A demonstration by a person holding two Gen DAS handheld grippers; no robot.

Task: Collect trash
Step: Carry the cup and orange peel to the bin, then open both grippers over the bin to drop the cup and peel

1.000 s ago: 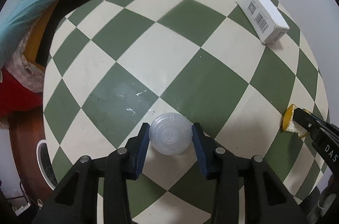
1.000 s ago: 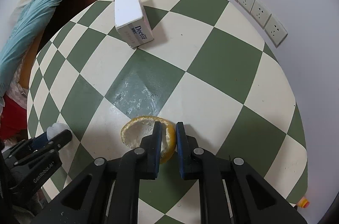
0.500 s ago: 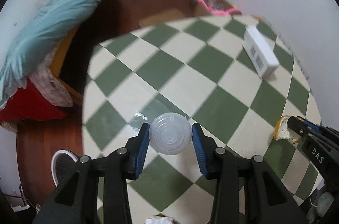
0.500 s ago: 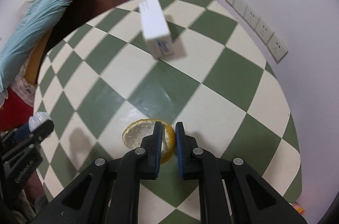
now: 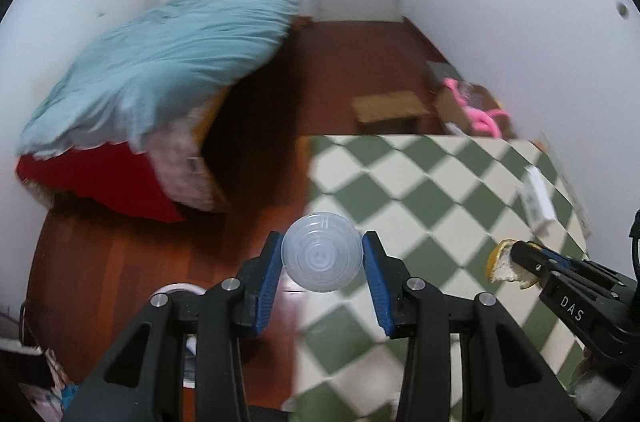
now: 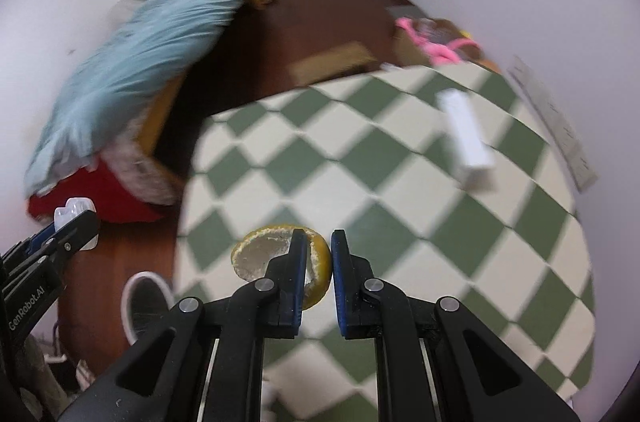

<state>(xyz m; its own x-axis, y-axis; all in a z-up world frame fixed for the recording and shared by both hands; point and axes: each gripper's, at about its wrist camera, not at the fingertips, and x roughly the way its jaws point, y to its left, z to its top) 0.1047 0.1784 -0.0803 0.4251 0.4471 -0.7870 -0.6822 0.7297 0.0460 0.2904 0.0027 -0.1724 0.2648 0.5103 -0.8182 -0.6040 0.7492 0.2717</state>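
My left gripper (image 5: 322, 258) is shut on a clear round plastic lid (image 5: 321, 257) and holds it in the air above the table's left edge. It also shows at the left of the right wrist view (image 6: 74, 222). My right gripper (image 6: 319, 254) is shut on the rim of a hollow orange peel half (image 6: 264, 252), lifted above the green and cream checkered table (image 6: 400, 182). The peel also shows in the left wrist view (image 5: 505, 264), at the tip of the right gripper. A white carton (image 6: 468, 138) lies on the table's far right.
A round white-rimmed bin (image 6: 142, 302) stands on the wooden floor left of the table. A bed with a blue quilt (image 5: 160, 62) and a red sheet is at the left. A cardboard box (image 5: 386, 108) and pink items (image 5: 480, 114) lie beyond the table. Wall sockets (image 6: 552, 126) line the right wall.
Both grippers have risen and tilted up with their loads, off the tabletop. The view now takes in the bed, floor and door; the table has dropped lower and right.
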